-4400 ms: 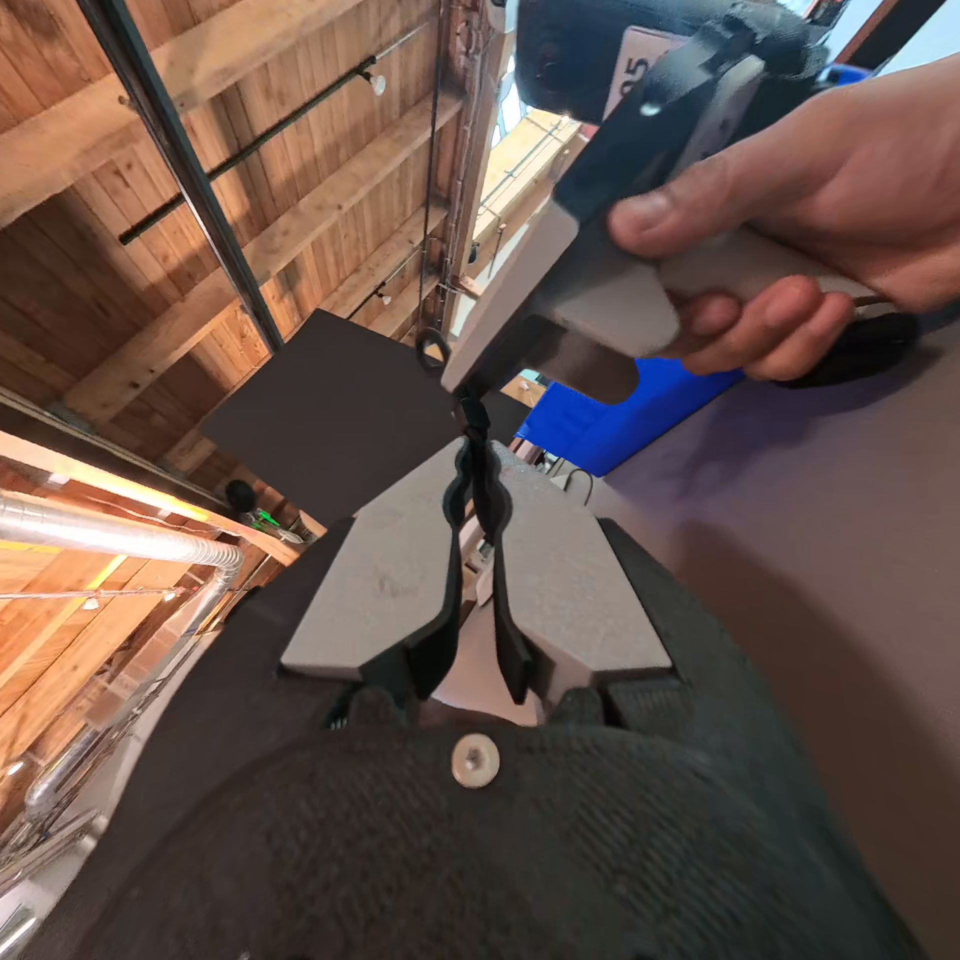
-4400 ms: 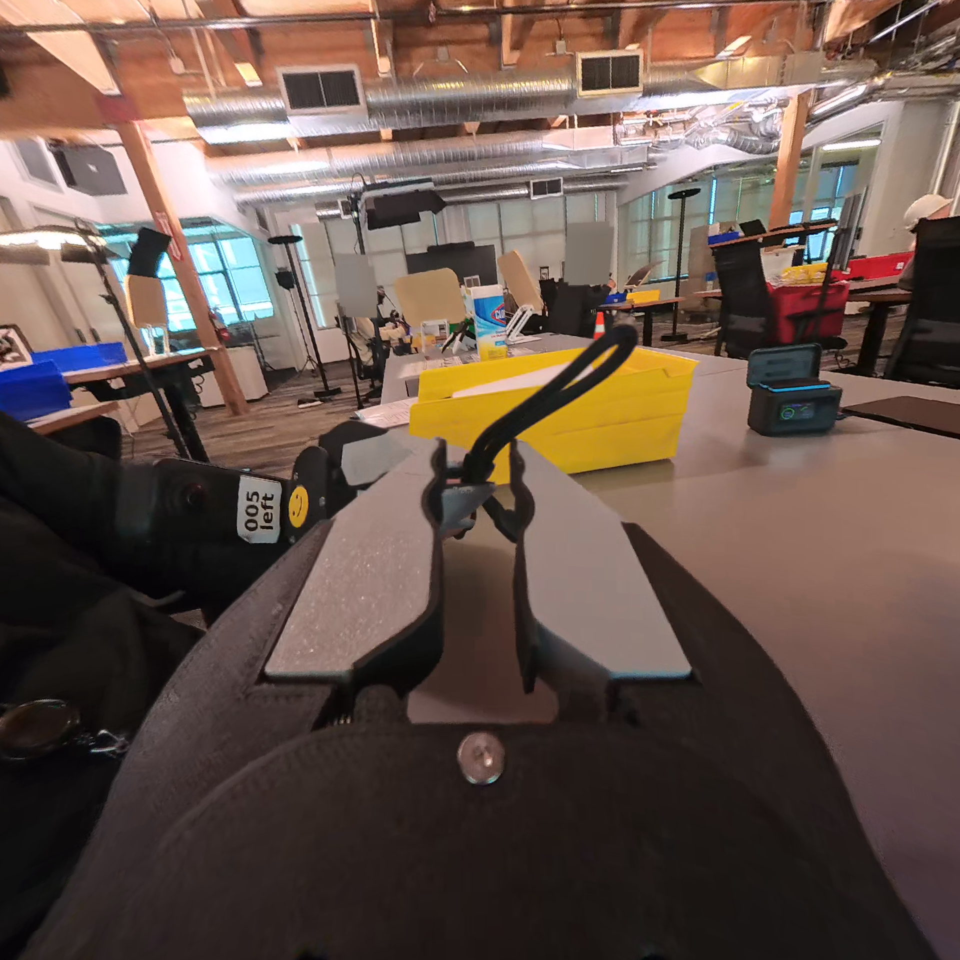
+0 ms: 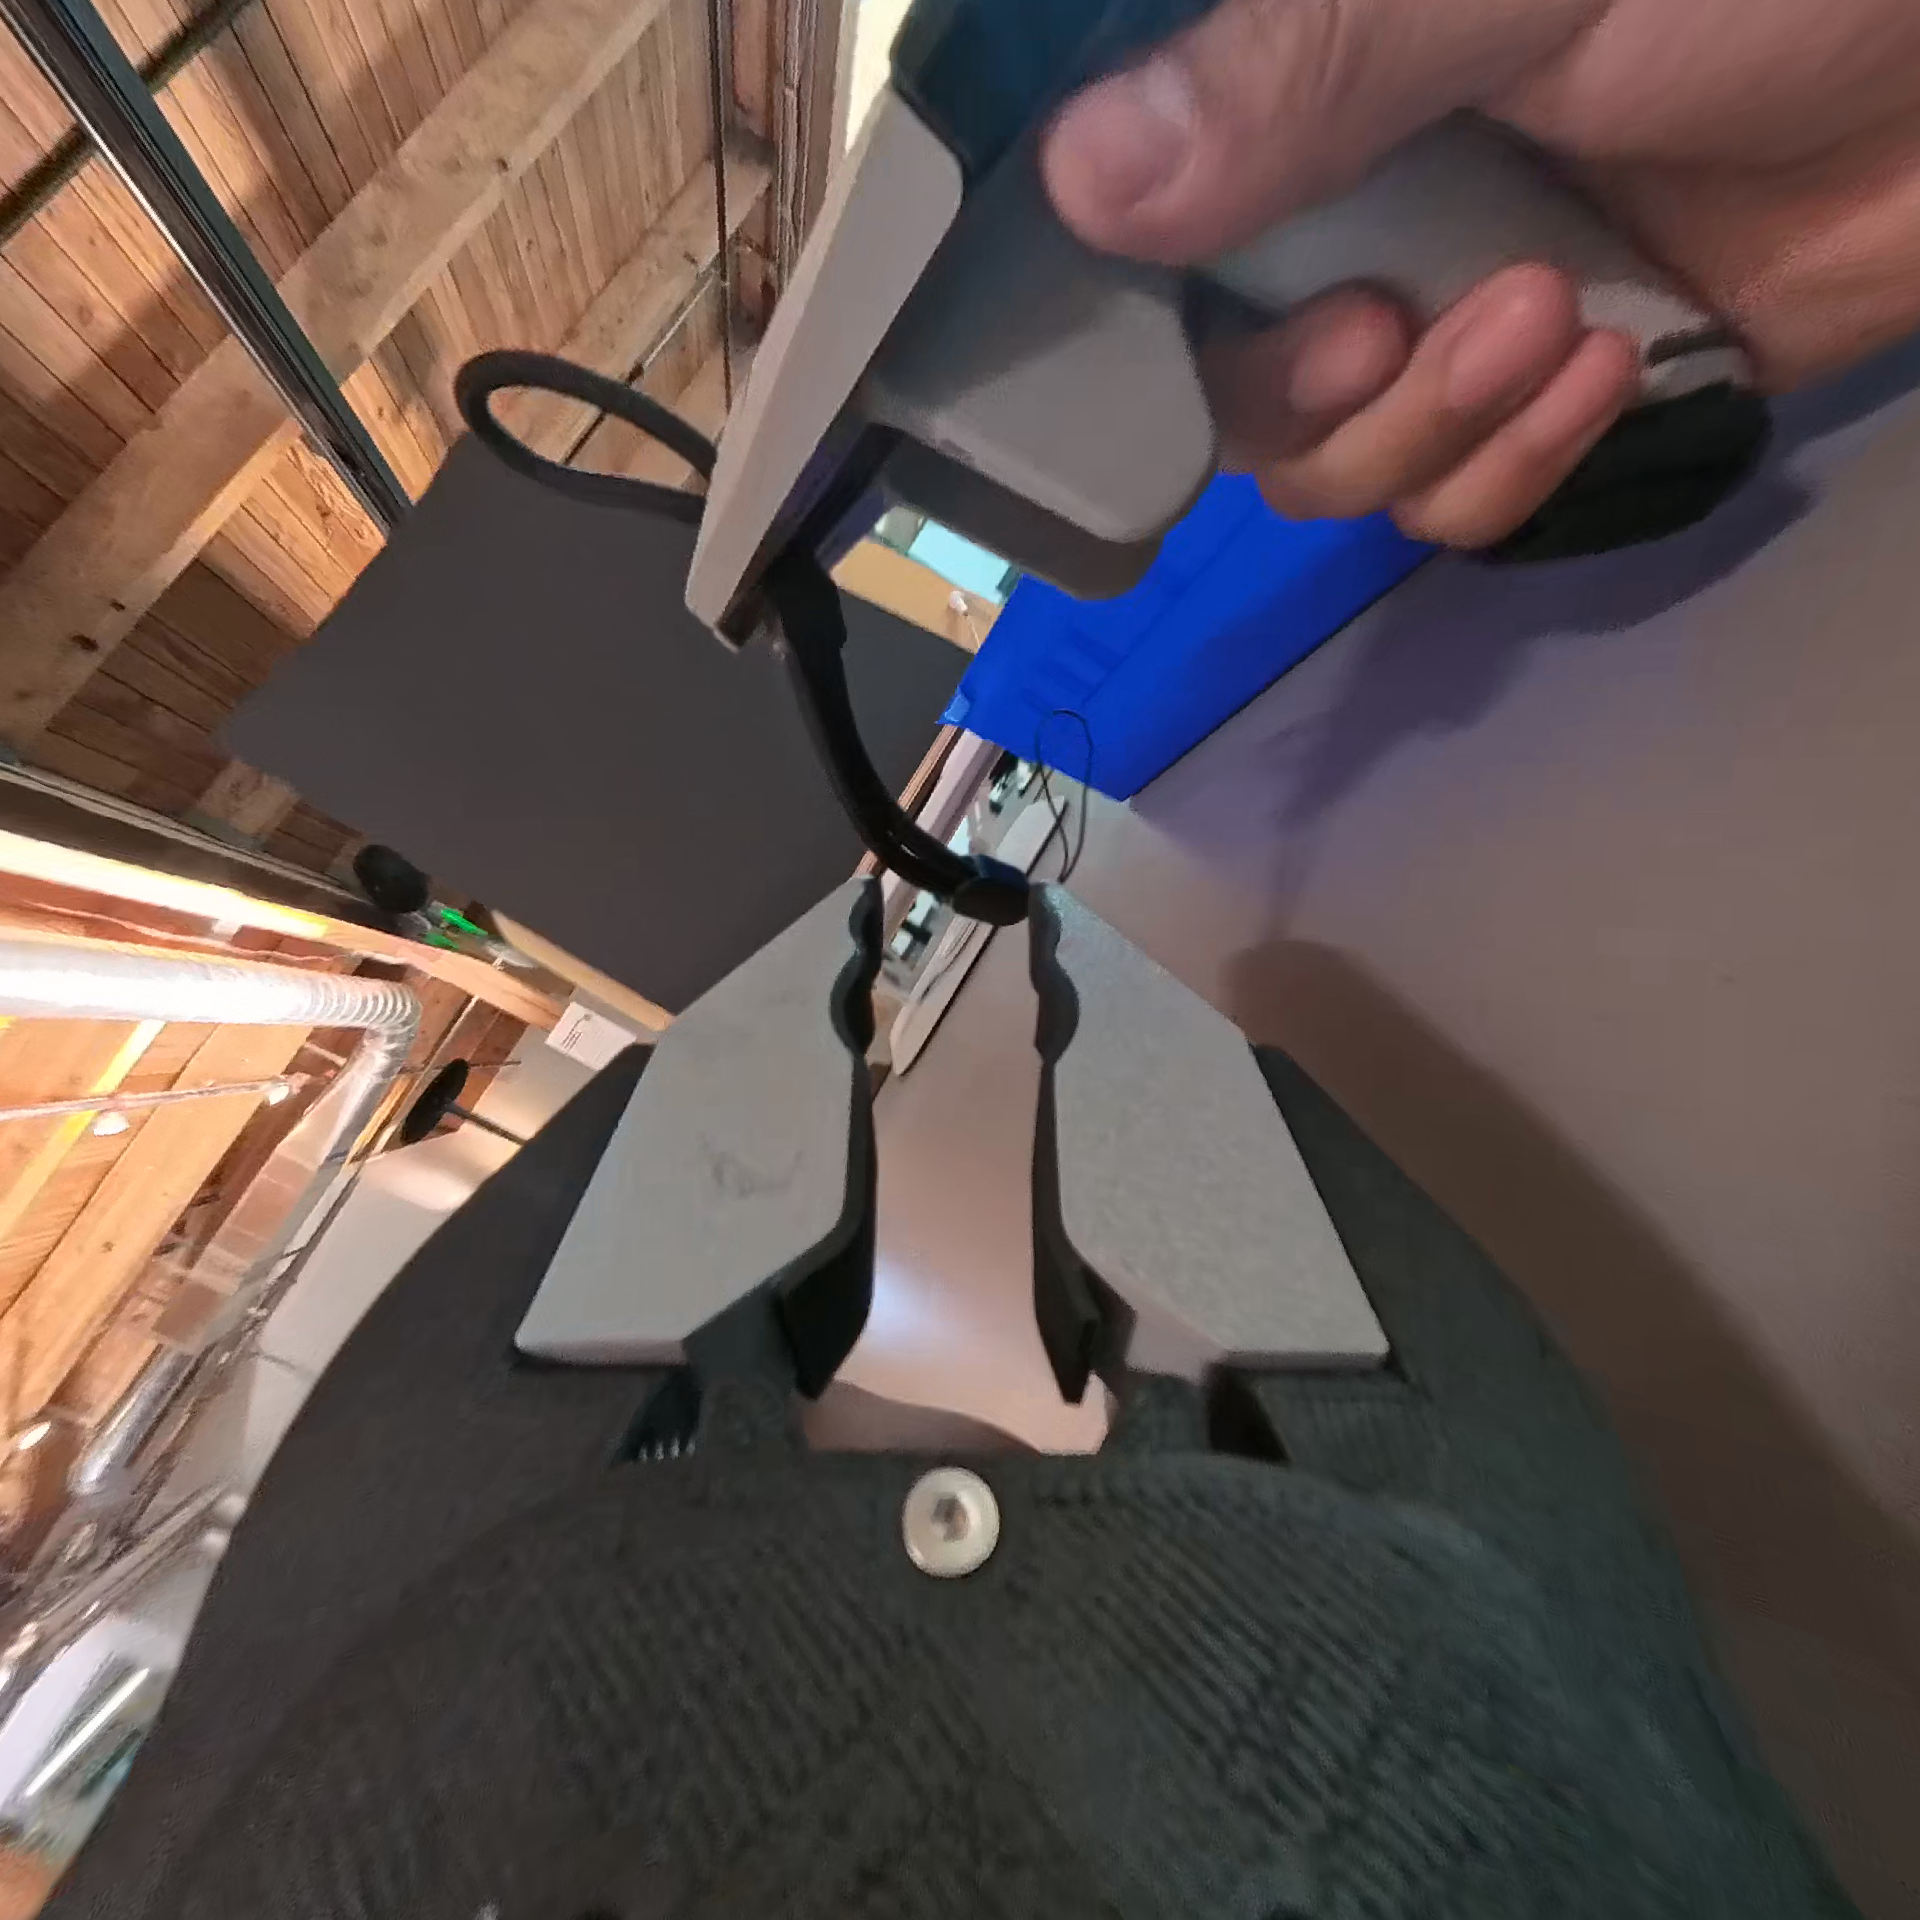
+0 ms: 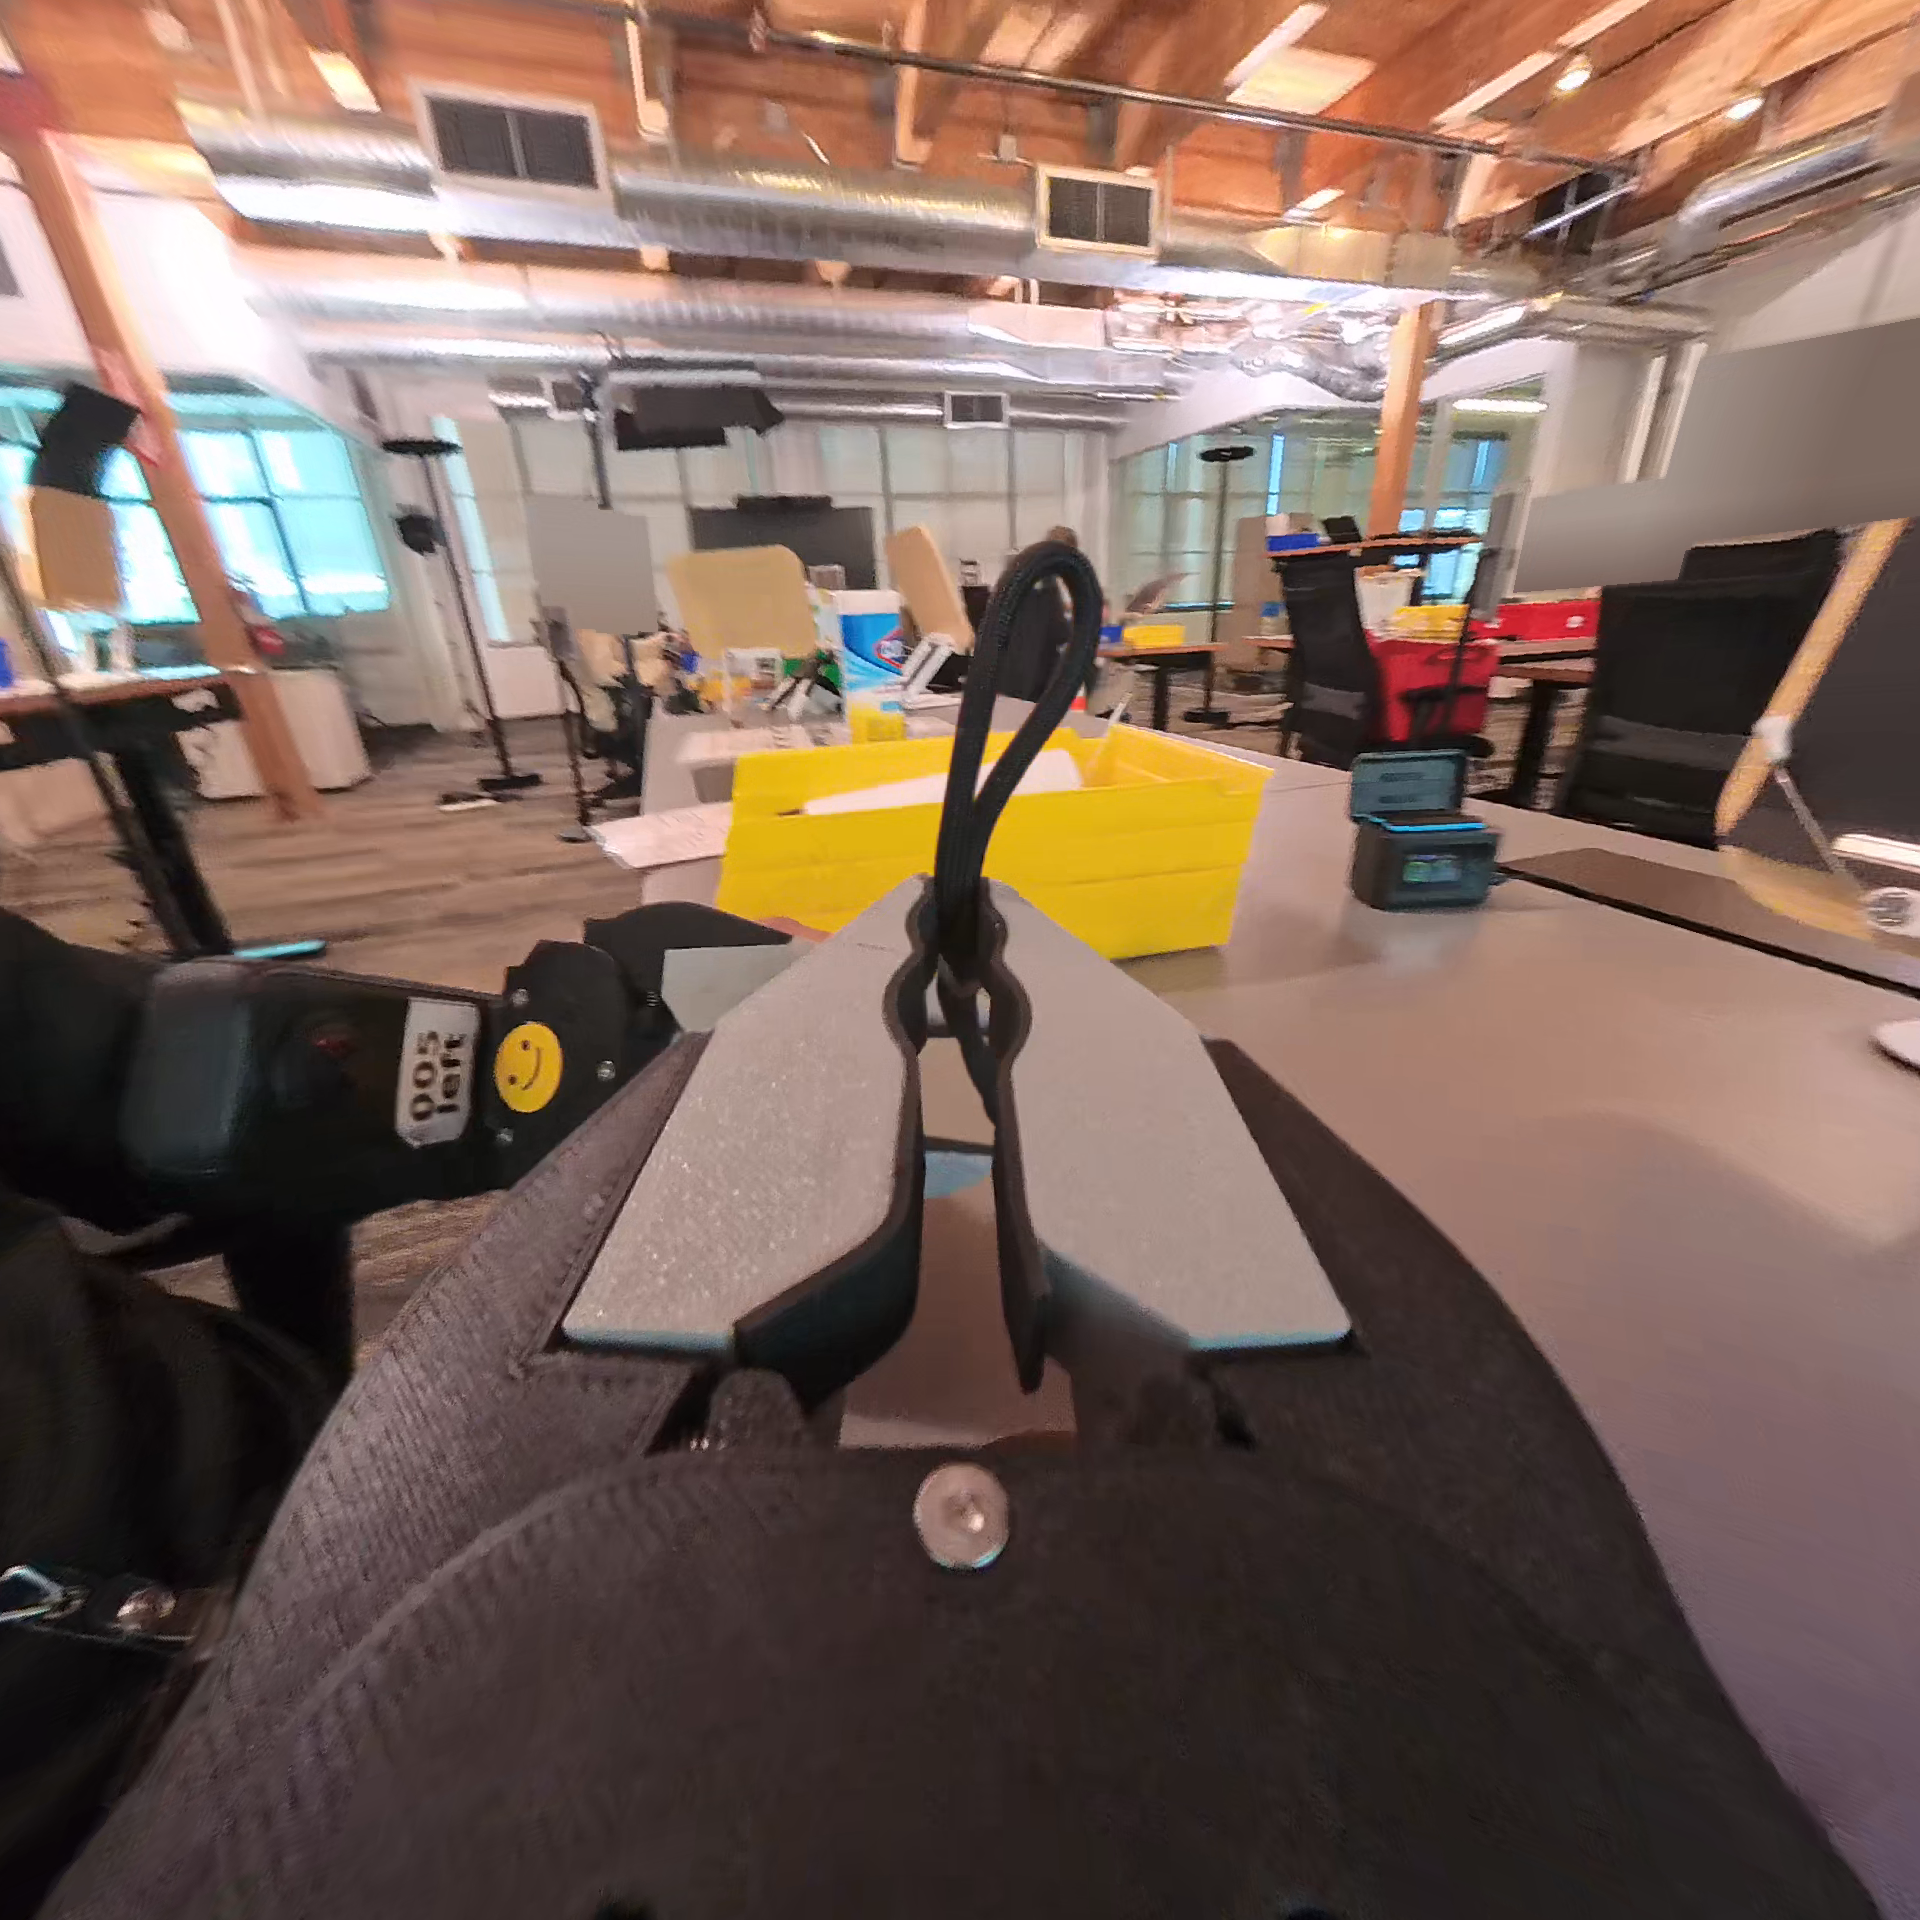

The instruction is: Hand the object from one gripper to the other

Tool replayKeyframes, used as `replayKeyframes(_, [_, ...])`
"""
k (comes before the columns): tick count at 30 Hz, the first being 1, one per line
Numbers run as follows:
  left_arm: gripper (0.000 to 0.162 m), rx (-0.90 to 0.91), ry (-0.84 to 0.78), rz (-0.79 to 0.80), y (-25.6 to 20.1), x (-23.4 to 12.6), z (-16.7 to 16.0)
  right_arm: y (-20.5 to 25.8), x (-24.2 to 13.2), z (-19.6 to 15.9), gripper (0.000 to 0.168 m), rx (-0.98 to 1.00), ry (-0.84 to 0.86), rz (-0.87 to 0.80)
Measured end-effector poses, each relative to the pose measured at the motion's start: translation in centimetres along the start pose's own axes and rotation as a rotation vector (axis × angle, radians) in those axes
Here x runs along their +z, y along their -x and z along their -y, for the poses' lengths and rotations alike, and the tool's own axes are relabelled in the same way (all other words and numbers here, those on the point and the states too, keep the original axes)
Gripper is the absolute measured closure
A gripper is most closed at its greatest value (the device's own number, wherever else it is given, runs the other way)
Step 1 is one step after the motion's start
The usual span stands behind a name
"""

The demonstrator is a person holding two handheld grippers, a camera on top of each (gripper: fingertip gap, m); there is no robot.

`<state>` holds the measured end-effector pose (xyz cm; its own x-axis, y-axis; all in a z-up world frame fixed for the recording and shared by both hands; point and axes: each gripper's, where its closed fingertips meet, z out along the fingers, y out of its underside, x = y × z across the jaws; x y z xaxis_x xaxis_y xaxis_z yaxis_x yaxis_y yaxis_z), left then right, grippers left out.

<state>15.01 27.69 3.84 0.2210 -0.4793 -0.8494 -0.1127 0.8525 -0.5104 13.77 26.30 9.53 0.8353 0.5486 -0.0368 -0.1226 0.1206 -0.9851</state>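
Observation:
The object is a black cord loop point(image 4: 1039, 623) with a knotted end. My right gripper point(image 4: 956, 904) is shut on its lower part, and the loop stands up past the fingertips. In the left wrist view the right gripper point(image 3: 743, 618), held by a hand point(image 3: 1455, 260), hangs above with the cord point(image 3: 831, 707) trailing down from it. The cord's knotted end point(image 3: 987, 899) hangs at the tips of my left gripper point(image 3: 951, 904), whose jaws stand apart and grip nothing. The left gripper's black body point(image 4: 312, 1070) also shows at the left of the right wrist view.
A grey table point(image 4: 1558, 1143) lies below the grippers. A yellow bin point(image 4: 987, 862) and a small black and teal case point(image 4: 1418, 852) stand on it farther off. A blue bin point(image 3: 1195, 644) and a black panel point(image 3: 571, 727) show in the left wrist view. My right fingertips sit around 6 cm from my left ones.
The left gripper was shut on the cord's end and has opened and let go. The right gripper keeps the cord, and the loop now stands more upright.

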Motion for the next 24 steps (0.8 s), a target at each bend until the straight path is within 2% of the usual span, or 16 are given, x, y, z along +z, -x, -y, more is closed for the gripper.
replayKeyframes(6, [0.126, -0.013, -0.045, -0.025, -0.4, -0.2, 0.7, 1.4, 0.0, 1.7, 0.166, 0.099, -0.093, 0.092])
replayKeyframes(11, [0.121, -0.192, -0.134, -0.029, 1.0, -0.8, 1.9, 2.1, 0.1, 2.7, 0.165, 0.19, -0.129, 0.142])
replayKeyframes(12, [0.122, -0.225, -0.163, -0.034, 1.3, -1.1, 2.3, 2.0, 0.2, 2.8, 0.165, 0.207, -0.135, 0.141])
replayKeyframes(14, [0.138, -0.259, -0.186, -0.054, 1.3, -1.3, 2.5, 2.0, 0.2, 2.8, 0.165, 0.24, -0.146, 0.148])
replayKeyframes(16, [0.147, -0.269, -0.169, -0.059, 1.4, -1.1, 2.2, 2.0, 0.3, 2.9, 0.165, 0.273, -0.153, 0.157])
replayKeyframes(20, [0.148, -0.314, -0.118, -0.064, 2.1, -0.9, 1.4, 2.2, 0.8, 2.0, 0.165, 0.301, -0.094, 0.174])
replayKeyframes(23, [0.149, -0.39, -0.042, -0.036, 3.1, -0.5, -0.4, 0.8, 0.7, 1.2, 0.164, 0.297, 0.0, 0.108])
replayKeyframes(24, [0.149, -0.395, 0.0, -0.024, 3.4, -0.3, -1.2, 0.2, 0.4, 1.3, 0.158, 0.289, 0.03, 0.071])
